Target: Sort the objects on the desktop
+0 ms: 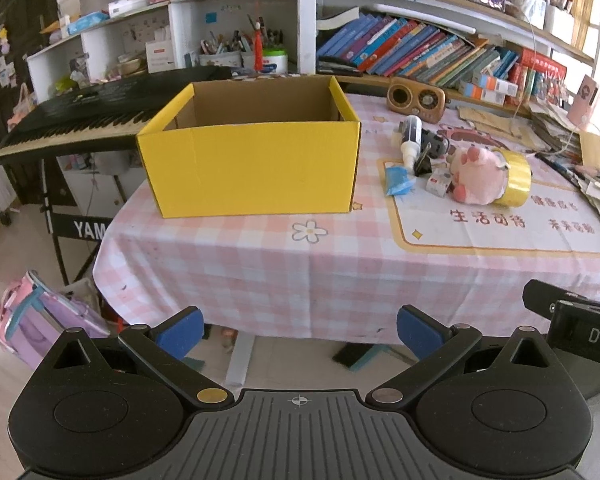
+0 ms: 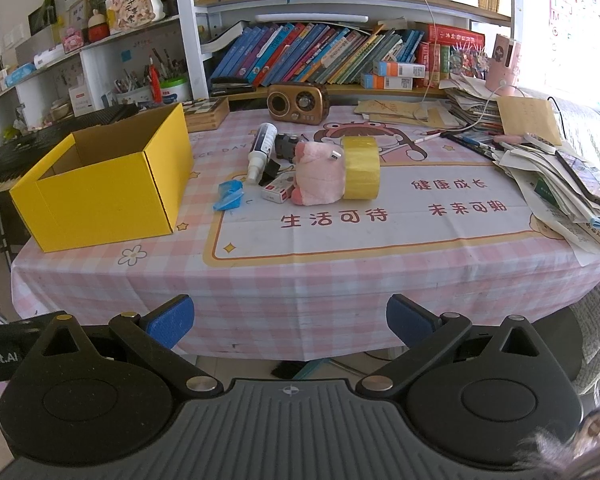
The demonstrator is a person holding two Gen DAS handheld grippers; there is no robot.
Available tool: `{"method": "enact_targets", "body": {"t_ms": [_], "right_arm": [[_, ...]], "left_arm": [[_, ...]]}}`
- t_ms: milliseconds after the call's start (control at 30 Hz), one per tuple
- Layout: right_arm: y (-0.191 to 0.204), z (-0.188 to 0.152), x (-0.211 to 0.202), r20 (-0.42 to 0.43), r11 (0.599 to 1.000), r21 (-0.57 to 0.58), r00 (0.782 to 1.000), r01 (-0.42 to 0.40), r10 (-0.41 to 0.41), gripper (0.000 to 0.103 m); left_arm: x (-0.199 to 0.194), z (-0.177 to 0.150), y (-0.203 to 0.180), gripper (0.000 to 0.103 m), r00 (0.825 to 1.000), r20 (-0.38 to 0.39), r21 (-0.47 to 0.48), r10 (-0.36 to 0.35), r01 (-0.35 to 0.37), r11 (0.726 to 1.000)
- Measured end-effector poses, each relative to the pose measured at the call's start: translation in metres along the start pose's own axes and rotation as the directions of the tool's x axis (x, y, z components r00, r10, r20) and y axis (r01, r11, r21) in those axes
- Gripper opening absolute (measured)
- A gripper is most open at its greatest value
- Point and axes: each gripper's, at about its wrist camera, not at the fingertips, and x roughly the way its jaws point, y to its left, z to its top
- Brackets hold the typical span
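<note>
An open yellow cardboard box (image 1: 252, 168) (image 2: 104, 192) stands on the left part of the table, and what I can see of its inside is bare. To its right lies a cluster: a pink plush toy (image 1: 478, 176) (image 2: 320, 178), a yellow tape roll (image 1: 514, 178) (image 2: 360, 168), a white spray bottle (image 1: 411, 140) (image 2: 262, 152), a blue crumpled wrapper (image 1: 398, 180) (image 2: 229, 195), a small white box (image 2: 278, 191) and a black binder clip (image 1: 424, 164). My left gripper (image 1: 300, 330) and right gripper (image 2: 290, 318) hang open before the table's front edge, both holding nothing.
A pink checked cloth (image 2: 300, 280) covers the table. A brown retro radio (image 2: 298, 103) stands at the back, papers and pens (image 2: 556, 184) pile up at the right, bookshelves (image 2: 320, 56) rise behind. A black keyboard (image 1: 80, 116) stands left of the table, with a purple bag (image 1: 40, 320) on the floor.
</note>
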Motion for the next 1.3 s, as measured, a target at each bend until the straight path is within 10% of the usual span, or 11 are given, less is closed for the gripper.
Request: {"method": "enact_targets", "body": {"t_ms": [1300], "right_arm": [[-0.005, 0.003, -0.001, 0.031, 0.999, 0.018, 0.999, 0.031, -0.031, 0.103]], "left_arm": [[0.011, 0.009, -0.007, 0.103, 1.000, 0.020, 0.042, -0.018, 0.017, 0.999]]}}
